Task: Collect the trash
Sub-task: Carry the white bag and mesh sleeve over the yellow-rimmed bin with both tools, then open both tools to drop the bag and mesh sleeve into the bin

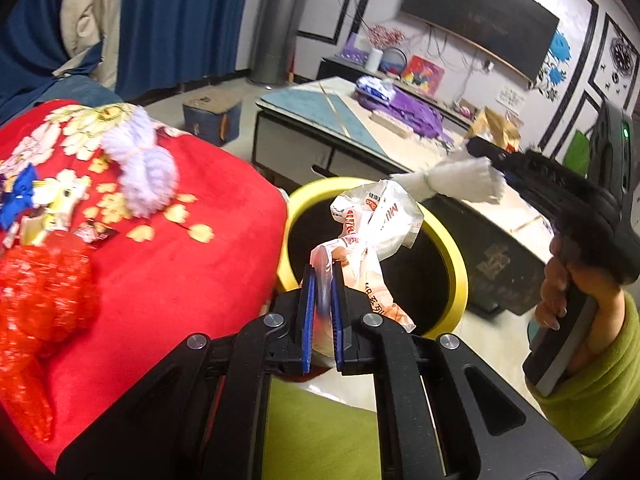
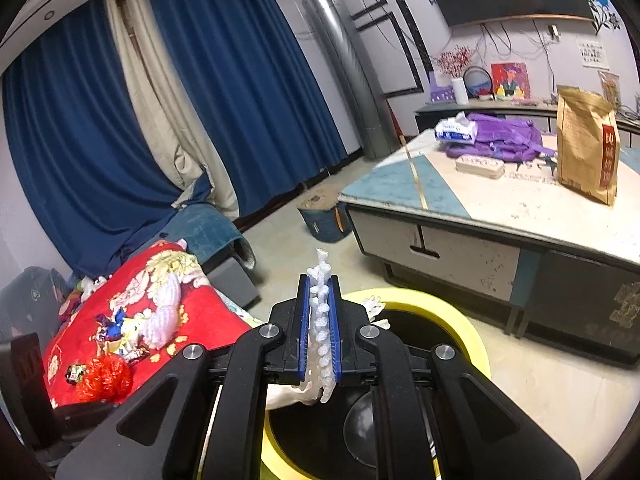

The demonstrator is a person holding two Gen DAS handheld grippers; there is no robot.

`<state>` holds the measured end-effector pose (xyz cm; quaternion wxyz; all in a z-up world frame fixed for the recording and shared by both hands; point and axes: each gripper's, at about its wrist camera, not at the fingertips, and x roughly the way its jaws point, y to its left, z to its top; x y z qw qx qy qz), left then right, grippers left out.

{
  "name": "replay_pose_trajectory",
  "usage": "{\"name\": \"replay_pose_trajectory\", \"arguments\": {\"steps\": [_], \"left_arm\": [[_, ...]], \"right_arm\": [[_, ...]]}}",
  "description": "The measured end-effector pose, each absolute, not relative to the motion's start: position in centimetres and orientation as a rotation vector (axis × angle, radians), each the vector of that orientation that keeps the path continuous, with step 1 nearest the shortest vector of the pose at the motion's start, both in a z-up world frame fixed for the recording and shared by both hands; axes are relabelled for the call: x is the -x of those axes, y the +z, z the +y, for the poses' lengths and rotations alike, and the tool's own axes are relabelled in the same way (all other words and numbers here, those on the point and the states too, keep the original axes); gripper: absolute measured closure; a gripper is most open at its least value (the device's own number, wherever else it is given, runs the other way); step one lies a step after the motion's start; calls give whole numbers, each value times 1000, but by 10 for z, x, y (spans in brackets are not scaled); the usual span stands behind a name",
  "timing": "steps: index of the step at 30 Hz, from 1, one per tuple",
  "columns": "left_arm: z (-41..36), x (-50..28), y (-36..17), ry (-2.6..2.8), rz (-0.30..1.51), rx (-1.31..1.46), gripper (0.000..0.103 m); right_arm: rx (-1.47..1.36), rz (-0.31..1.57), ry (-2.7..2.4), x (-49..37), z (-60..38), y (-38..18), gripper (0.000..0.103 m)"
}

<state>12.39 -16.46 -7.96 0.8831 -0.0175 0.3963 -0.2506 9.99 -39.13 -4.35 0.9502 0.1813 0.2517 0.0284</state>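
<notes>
Left wrist view: left gripper (image 1: 322, 280) has its blue-padded fingers (image 1: 307, 312) closed to a narrow gap on a crinkled, thin plastic bag (image 1: 374, 224), white with orange print, knotted and twisted at the middle. The bag hangs over the round bin (image 1: 444, 248), which has a smooth yellow rim and a dark interior. At right, the right gripper (image 1: 486, 152) pinches a white foam net sleeve (image 1: 456, 182), soft and flared, above the far rim. Left of the bin lies a plush red blanket (image 1: 200, 272) with cream floral print, carrying a fuzzy lilac yarn bundle (image 1: 142, 168), small glossy wrappers (image 1: 96, 232) and a red mesh net (image 1: 36, 312).

Right wrist view: right gripper (image 2: 320, 292) is nearly closed on the foam net sleeve (image 2: 322, 320); its knobbly white lattice fills the slot between the pads and pokes out past the tips. Bin (image 2: 460, 320) sits directly below. A brown paper bag (image 2: 586, 148) stands upright on the low table (image 2: 500, 208).
</notes>
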Motion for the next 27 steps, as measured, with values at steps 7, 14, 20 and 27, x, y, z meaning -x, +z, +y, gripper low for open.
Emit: {"name": "replay_pose_trajectory", "arguments": {"steps": [7, 14, 20, 27], "left_arm": [[-188, -132, -101, -584, 891, -22, 98], [-207, -148, -100, -643, 896, -4, 82], [-193, -150, -95, -639, 850, 92, 39], [-164, -139, -75, -573, 743, 176, 11]], "right_arm": [[-369, 602, 43, -114, -390, -60, 94], [-404, 642, -31, -121, -403, -73, 66], [-422, 628, -61, -122, -411, -74, 55], [-411, 618, -50, -120, -409, -72, 48]]}}
